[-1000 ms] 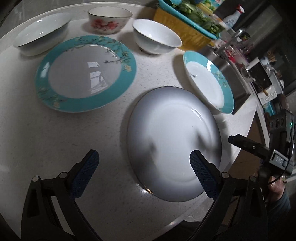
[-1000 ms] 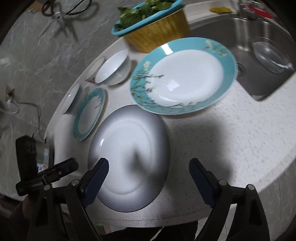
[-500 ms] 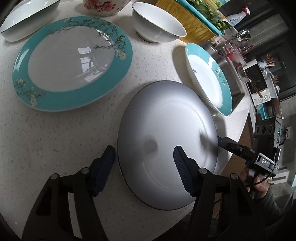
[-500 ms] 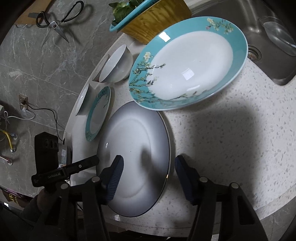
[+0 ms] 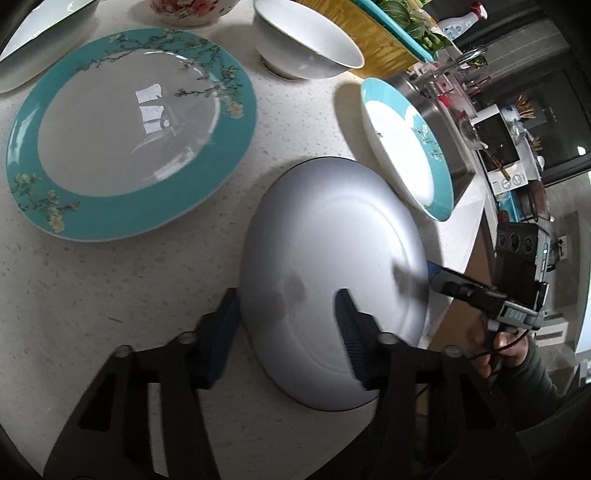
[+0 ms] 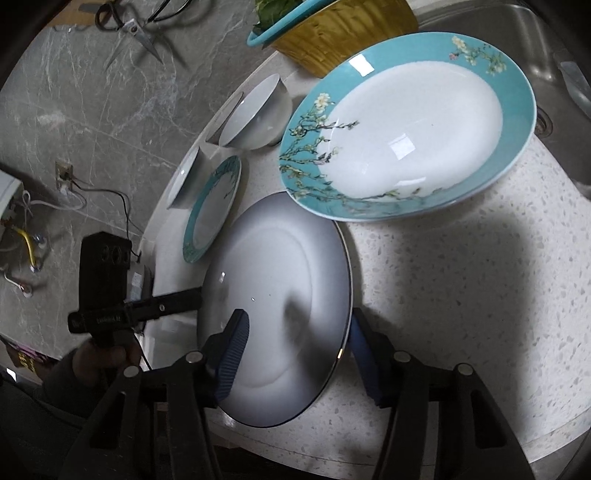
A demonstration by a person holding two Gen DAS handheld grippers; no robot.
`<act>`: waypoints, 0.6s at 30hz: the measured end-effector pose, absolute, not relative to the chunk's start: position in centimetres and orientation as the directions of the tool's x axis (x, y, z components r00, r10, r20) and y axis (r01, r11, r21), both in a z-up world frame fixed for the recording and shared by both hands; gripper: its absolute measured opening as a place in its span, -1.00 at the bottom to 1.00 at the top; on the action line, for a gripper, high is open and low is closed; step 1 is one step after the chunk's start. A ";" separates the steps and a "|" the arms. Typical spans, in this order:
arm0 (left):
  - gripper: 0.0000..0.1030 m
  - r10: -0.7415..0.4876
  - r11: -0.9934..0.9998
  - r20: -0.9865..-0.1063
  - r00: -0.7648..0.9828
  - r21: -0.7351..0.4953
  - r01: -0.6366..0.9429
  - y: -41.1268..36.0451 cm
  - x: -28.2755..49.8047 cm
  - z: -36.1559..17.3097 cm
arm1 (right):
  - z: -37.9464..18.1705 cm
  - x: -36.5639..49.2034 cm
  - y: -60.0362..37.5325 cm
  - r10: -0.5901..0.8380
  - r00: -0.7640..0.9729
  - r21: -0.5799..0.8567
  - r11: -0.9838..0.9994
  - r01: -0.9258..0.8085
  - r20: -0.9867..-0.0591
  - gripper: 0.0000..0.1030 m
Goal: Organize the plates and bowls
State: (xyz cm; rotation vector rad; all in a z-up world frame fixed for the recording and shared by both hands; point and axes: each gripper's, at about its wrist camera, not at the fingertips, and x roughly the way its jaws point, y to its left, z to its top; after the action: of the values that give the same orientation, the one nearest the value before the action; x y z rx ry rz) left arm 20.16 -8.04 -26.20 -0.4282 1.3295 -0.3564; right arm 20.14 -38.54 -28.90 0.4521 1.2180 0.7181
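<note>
**Both grippers closed in on the white plate**

Compared with a second earlier, when both grippers hung spread above the counter, we had lowered them onto opposite edges of the white gold-rimmed plate [image 5: 332,280], and the jaws were closing. The left gripper [image 5: 284,325] straddled the plate's rim at 7 o'clock: one blue pad lay outside the edge and the other over the plate's face. The right gripper [image 6: 295,347] straddled the opposite rim in the same way. We could not tell whether any pad pressed the china yet. The plate lay flat near the counter's front edge, apparently not yet lifted. We judged this a two-handed pickup, the first step toward stacking it.

From the left wrist view, the large teal-rimmed plate [image 5: 129,147] lay at 10 o'clock of the white plate, well apart. A second teal-rimmed plate [image 6: 406,136] overlapped the white plate's far edge at 1 o'clock. A white bowl [image 5: 306,48] and a floral bowl [image 5: 192,11] stood beyond.

The surface was a speckled white stone counter [image 5: 110,295]. A steel sink [image 6: 517,44] adjoined it, with a yellow basket of greens [image 6: 332,33] behind.
</note>
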 end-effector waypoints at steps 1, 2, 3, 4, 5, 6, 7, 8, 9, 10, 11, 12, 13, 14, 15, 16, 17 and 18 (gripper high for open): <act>-0.36 -0.483 0.870 -0.852 0.201 -0.492 0.005 -7.7 20.1 -26.3 | -28.9 20.2 -38.6 0.706 0.168 0.661 0.705 -0.255 -0.688 0.07; -0.41 -0.484 0.870 -0.853 0.196 -0.493 0.000 -7.2 19.9 -26.4 | -28.9 20.3 -38.8 0.698 0.166 0.654 0.713 -0.251 -0.697 0.01; -0.46 -0.485 0.869 -0.853 0.192 -0.495 -0.003 -6.8 19.8 -26.5 | -29.0 20.5 -38.8 0.690 0.163 0.650 0.721 -0.241 -0.705 -0.07; -0.46 -0.497 0.863 -0.848 0.183 -0.506 -0.001 -6.6 19.9 -26.6 | -29.0 20.6 -38.9 0.684 0.158 0.647 0.727 -0.230 -0.712 -0.10; -0.46 -0.503 0.859 -0.846 0.178 -0.511 -0.002 -6.5 19.8 -26.7 | -29.0 20.7 -38.9 0.681 0.151 0.647 0.729 -0.223 -0.716 -0.12; -0.46 -0.515 0.853 -0.841 0.168 -0.522 -0.003 -6.4 19.9 -26.8 | -29.0 20.8 -38.9 0.678 0.145 0.645 0.732 -0.219 -0.721 -0.12; -0.46 -0.532 0.842 -0.832 0.157 -0.539 -0.005 -6.1 20.1 -26.9 | -29.0 20.9 -38.9 0.675 0.141 0.643 0.735 -0.218 -0.724 -0.12; -0.46 -0.545 0.834 -0.825 0.149 -0.552 -0.008 -5.8 20.0 -27.1 | -29.0 21.0 -38.8 0.674 0.138 0.642 0.736 -0.217 -0.726 -0.12; -0.46 -0.566 0.820 -0.813 0.138 -0.573 -0.012 -5.5 20.1 -27.3 | -29.0 21.1 -38.8 0.674 0.133 0.643 0.735 -0.215 -0.726 -0.12; -0.46 -0.586 0.806 -0.801 0.128 -0.592 -0.016 -5.2 20.1 -27.5 | -29.1 21.2 -38.9 0.678 0.128 0.648 0.732 -0.209 -0.724 -0.12; -0.46 -0.605 0.791 -0.787 0.120 -0.612 -0.022 -4.8 20.2 -27.6 | -29.1 21.3 -39.0 0.682 0.124 0.654 0.729 -0.202 -0.721 -0.12; -0.46 -0.621 0.778 -0.775 0.117 -0.628 -0.028 -4.5 20.3 -27.8 | -29.2 21.4 -39.0 0.684 0.118 0.659 0.727 -0.195 -0.720 -0.14; -0.46 -0.637 0.765 -0.763 0.110 -0.644 -0.033 -4.3 20.4 -28.0 | -29.2 21.4 -39.1 0.680 0.113 0.655 0.730 -0.195 -0.724 -0.16; -0.46 -0.647 0.757 -0.756 0.105 -0.652 -0.034 -4.2 20.5 -28.1 | -29.2 21.5 -39.1 0.677 0.107 0.653 0.732 -0.194 -0.728 -0.22; -0.46 -0.658 0.747 -0.747 0.099 -0.663 -0.037 -4.0 20.6 -28.3 | -29.3 21.6 -39.1 0.675 0.100 0.652 0.734 -0.190 -0.731 -0.28; -0.46 -0.665 0.741 -0.741 0.097 -0.670 -0.041 -3.9 20.6 -28.3 | -29.4 21.7 -39.2 0.675 0.091 0.654 0.734 -0.184 -0.732 -0.31; -0.46 -0.672 0.734 -0.735 0.093 -0.677 -0.045 -3.8 20.7 -28.6 | -29.5 21.8 -39.4 0.676 0.084 0.657 0.733 -0.175 -0.732 -0.37; -0.46 -0.681 0.726 -0.727 0.087 -0.686 -0.048 -3.7 20.9 -28.7 | -29.6 21.9 -39.5 0.676 0.077 0.659 0.733 -0.168 -0.733 -0.43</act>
State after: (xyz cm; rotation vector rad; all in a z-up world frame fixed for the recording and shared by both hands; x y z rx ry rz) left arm 20.87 -3.69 -28.70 -0.6458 1.4241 -0.5238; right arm 21.89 -39.51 -29.58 0.4637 1.3553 0.6673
